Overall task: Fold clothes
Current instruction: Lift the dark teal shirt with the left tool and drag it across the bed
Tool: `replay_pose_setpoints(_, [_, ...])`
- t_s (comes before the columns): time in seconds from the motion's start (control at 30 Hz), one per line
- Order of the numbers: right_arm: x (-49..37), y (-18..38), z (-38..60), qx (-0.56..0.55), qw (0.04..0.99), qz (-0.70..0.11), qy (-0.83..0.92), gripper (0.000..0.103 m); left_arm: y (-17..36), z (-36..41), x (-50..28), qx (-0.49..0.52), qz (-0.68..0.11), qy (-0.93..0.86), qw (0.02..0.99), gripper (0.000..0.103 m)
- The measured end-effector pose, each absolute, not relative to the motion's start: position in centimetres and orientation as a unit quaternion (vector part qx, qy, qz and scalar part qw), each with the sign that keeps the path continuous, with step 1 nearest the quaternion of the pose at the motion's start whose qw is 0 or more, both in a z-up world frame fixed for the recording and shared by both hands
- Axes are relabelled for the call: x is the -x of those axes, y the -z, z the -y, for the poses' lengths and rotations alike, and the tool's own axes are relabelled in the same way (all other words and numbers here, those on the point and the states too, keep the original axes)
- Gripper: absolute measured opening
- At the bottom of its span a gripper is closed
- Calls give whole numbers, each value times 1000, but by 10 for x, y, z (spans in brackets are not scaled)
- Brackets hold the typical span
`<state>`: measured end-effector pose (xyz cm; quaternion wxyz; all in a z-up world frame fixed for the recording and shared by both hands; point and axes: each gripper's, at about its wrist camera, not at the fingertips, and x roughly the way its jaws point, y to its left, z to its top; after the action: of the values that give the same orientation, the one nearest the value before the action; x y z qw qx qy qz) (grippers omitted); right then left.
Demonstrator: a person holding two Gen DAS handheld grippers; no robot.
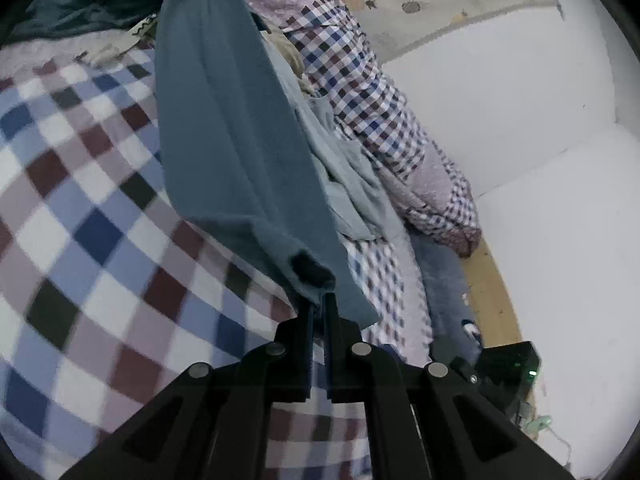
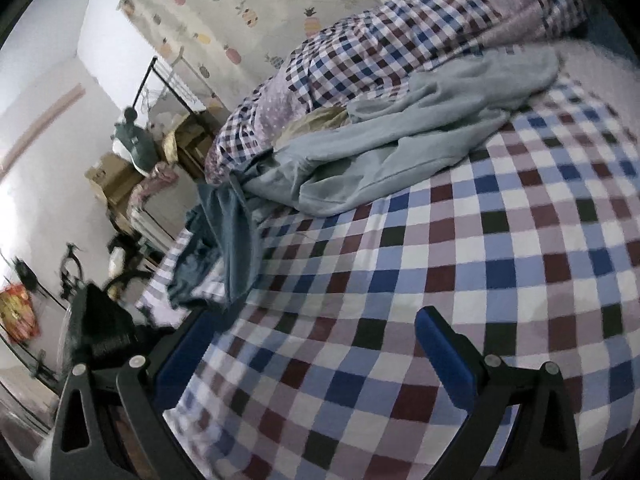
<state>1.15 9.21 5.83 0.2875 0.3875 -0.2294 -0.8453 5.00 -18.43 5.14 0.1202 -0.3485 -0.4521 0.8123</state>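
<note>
Two tools over checked bedspread point(image 2: 440, 248), left tool point(image 1: 319, 300) clamped on teal garment point(image 1: 224, 128), right tool point(image 2: 308, 320) spread wide, empty

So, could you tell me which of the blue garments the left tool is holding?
The darker teal garment, pinched in the left tool; the paler blue one lies crumpled on the bed.

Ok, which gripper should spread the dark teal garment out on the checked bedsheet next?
Left. The left gripper is already shut on the dark teal garment, which hangs from it. The right gripper is open and empty over the checked bedsheet.
</note>
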Motion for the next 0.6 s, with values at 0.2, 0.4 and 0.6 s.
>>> replay_pose_setpoints(0.2, [-8,-48,-98,-401,313,302,806,103,-46,173,-67,341,477,-802,113,1])
replay_pose_setpoints(0.4, [-10,-46,-74,-408,327,292,801,99,-36,179,-78,341,493,-795,88,1])
replay_pose_setpoints(0.6, [-2,-31,-60,-424,309,291,800,98,-31,184,-73,340,514,-782,92,1])
